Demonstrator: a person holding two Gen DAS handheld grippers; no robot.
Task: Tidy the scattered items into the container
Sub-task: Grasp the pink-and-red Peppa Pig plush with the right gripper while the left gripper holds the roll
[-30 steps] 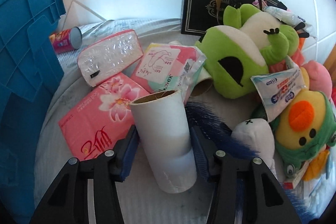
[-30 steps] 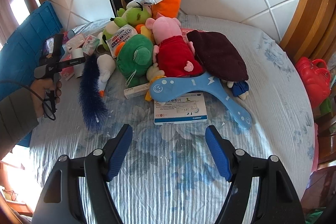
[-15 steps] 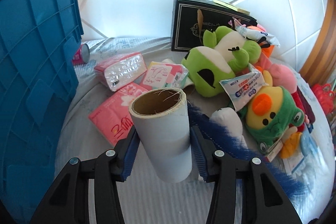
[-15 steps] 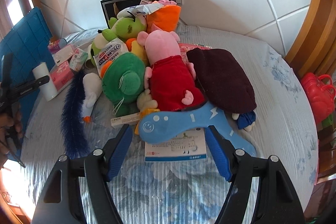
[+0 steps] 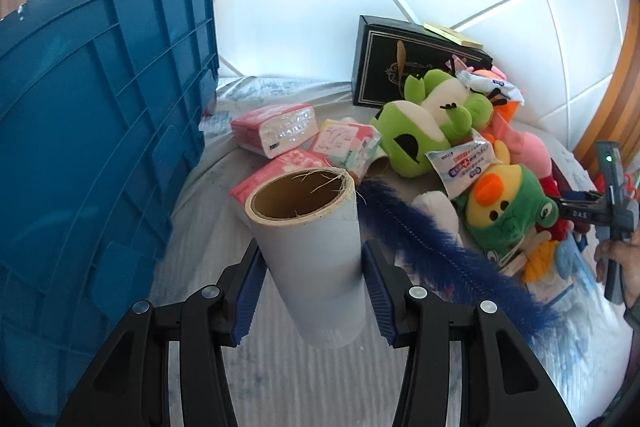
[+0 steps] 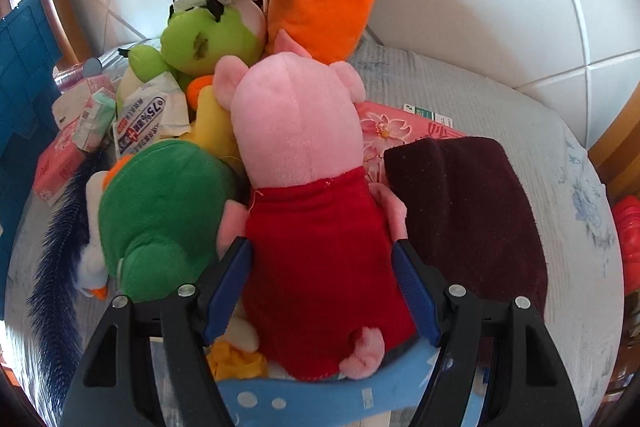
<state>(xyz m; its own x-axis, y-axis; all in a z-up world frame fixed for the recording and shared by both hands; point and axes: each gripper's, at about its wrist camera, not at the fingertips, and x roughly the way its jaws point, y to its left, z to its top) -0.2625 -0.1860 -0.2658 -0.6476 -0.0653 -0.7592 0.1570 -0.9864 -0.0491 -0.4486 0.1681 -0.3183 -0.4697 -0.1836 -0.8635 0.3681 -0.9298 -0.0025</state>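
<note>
My left gripper (image 5: 314,287) is shut on a white cardboard roll (image 5: 312,247) and holds it upright above the bed, beside the blue container (image 5: 92,131) on the left. My right gripper (image 6: 322,287) is open, with its jaws on either side of the red body of a pink pig plush (image 6: 308,195). The pig lies in a pile with a green duck plush (image 6: 160,211), a light green plush (image 6: 204,39) and an orange plush (image 6: 320,11). The right gripper also shows in the left wrist view (image 5: 600,211) at the far right.
Pink tissue packs (image 5: 276,133), a wipes packet (image 5: 460,165), a blue feather duster (image 5: 440,255) and a black box (image 5: 404,67) lie on the bed. A dark maroon cloth (image 6: 464,203) lies right of the pig. A blue boomerang toy (image 6: 320,399) lies under my right gripper.
My left gripper has lifted the roll higher and turned toward the blue container. My right gripper has moved forward over the pile and now straddles the pig plush.
</note>
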